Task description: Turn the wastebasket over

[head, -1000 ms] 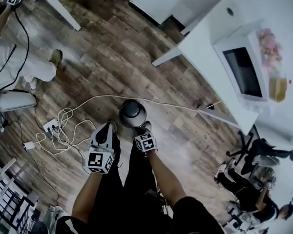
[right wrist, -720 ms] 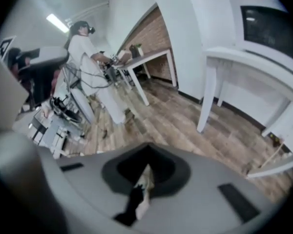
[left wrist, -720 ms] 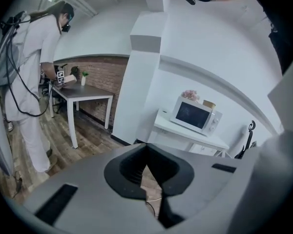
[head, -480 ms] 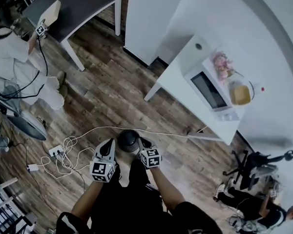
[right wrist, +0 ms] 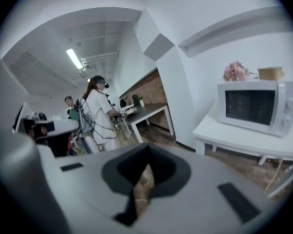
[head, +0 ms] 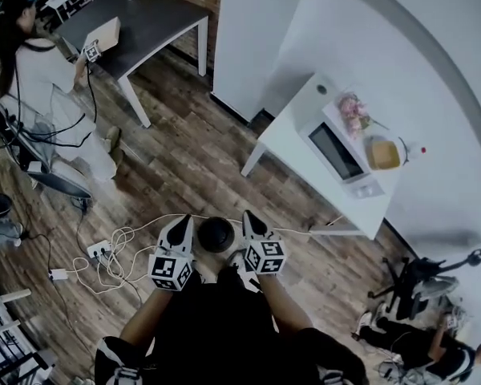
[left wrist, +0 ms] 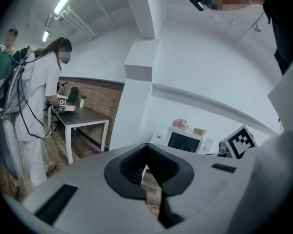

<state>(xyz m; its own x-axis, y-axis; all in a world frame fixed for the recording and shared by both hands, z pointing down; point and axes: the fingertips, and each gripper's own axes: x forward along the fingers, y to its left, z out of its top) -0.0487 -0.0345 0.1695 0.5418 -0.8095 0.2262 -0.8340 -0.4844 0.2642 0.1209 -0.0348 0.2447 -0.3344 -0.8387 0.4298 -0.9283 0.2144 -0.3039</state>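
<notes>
**Wastebasket (head: 216, 235):** one, dark and round as seen from above. It stands on the plank floor (head: 192, 151) directly ahead of the operator. In the head view it shows between the tips of the two grippers. Neither gripper holds it. Which end is up cannot be told from this angle.

**Left gripper (head: 183, 224):** one, carried above the floor to the left of the wastebasket. Its own view shows the jaws brought together at the tips. A thin slit lower down lets floor planks show through. Nothing sits between the jaws.

**Right gripper (head: 248, 219):** one, carried to the right of the wastebasket. The jaws are closed tip to tip and empty, with a sliver of floor visible through the slit.

**Surfaces:** two.
- The white surface (head: 293, 139) stands by the wall to the right. It carries one microwave (head: 335, 152), one bunch of pink flowers (head: 353, 111) and one tub (head: 383, 153) with yellowish contents.
- The dark surface (head: 144, 18) stands at upper left, well apart from the wastebasket.

**People:** one person (head: 40, 66) in white stands at the dark surface. The left gripper view shows a second person (left wrist: 2, 65), in green, just behind the first.

**Floor items:** one white cable (head: 124, 251) lies in loose loops to the left of the wastebasket. One power strip (head: 100, 251) lies beside those loops.
</notes>
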